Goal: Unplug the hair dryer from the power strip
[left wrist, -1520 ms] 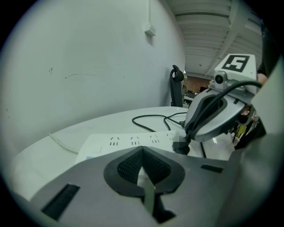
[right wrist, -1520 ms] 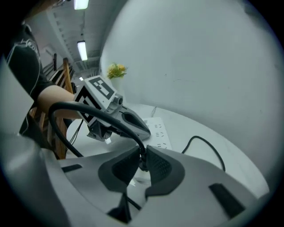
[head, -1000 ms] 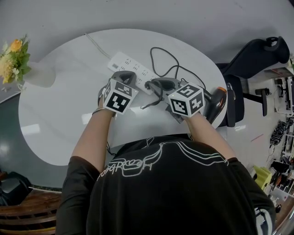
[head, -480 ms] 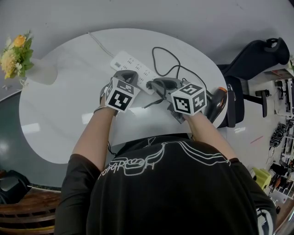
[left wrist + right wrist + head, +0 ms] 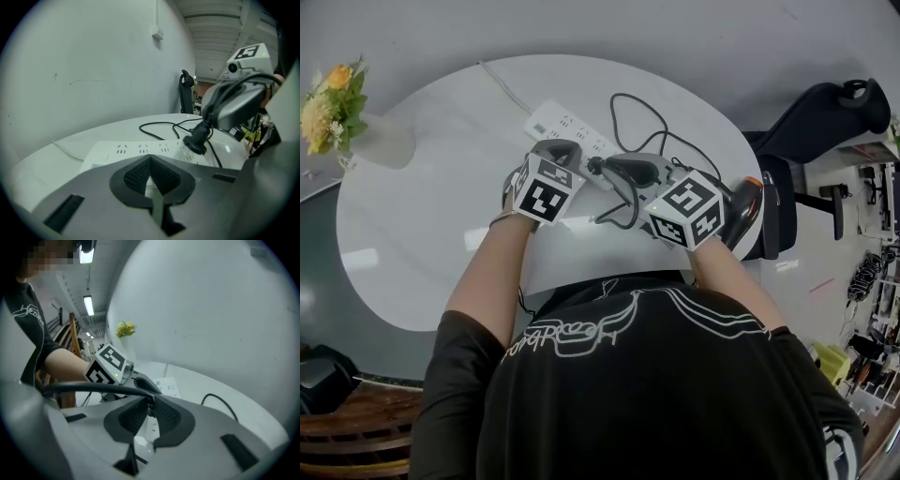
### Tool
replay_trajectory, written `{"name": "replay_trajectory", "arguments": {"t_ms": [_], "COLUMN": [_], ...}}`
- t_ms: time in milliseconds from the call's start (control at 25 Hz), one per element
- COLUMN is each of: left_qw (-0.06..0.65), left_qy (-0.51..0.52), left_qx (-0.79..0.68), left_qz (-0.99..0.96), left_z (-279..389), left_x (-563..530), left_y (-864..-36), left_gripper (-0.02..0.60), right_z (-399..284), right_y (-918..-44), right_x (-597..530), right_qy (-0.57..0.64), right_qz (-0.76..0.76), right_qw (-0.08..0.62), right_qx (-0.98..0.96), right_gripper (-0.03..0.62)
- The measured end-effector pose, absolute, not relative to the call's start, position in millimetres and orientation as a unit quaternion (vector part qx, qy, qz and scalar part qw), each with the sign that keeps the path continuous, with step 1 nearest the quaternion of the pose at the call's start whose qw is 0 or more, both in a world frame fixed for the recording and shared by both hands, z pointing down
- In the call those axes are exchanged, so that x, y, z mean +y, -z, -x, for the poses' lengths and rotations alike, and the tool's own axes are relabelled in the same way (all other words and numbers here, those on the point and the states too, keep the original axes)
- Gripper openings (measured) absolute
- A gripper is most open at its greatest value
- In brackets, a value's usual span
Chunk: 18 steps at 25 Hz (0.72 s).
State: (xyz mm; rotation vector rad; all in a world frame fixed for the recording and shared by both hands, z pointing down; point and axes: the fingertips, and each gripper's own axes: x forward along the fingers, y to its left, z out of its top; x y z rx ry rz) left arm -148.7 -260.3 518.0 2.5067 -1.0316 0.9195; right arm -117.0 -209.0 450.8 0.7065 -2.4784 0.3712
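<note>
A white power strip (image 5: 558, 127) lies on the round white table (image 5: 422, 206). My left gripper (image 5: 562, 148) is shut, its tips resting down on the strip (image 5: 136, 150). The right gripper (image 5: 602, 167) is shut on the hair dryer's black plug (image 5: 195, 142), which sits at the strip's near end and looks just lifted off its sockets; no prongs show. From the plug a black cord (image 5: 642, 117) loops over the table to the dark hair dryer (image 5: 741, 214) at the right edge. In the right gripper view the pads (image 5: 171, 416) pinch the plug.
A white vase (image 5: 380, 145) with yellow flowers (image 5: 328, 103) stands at the table's far left. A black office chair (image 5: 811, 122) is beyond the table's right edge. The strip's white lead (image 5: 502, 89) runs off the far side.
The right gripper has risen a little and rolled, its marker cube tilting, with the plug in its jaws. The left gripper stayed on the strip.
</note>
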Motion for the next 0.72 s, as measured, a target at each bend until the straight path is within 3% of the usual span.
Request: {"name": "replay_trajectory", "arguments": {"t_ms": [280,480,720], "left_qw": [0.139,0.126,0.159], "left_qy": [-0.319,-0.315,-0.332], "left_qx": [-0.357,-0.377,-0.367], "left_qz": [-0.867,-0.862,-0.854], "left_z": [149,149,152], "left_x": [-260,-259,-254], "left_y": [-518,-517,-516], "left_gripper": [0.003,0.003,0.003], "right_z": [92,82,68], "right_y": [-446,-441,-429], "right_x": [-219,-220,-219], "right_qy": [-0.153,-0.173,-0.191], "right_qz": [-0.277,-0.298,-0.314], "right_qw": [0.292,0.264,0.229], "right_qx": [-0.903,-0.901,-0.901], "right_gripper": [0.028,0.028,0.028]}}
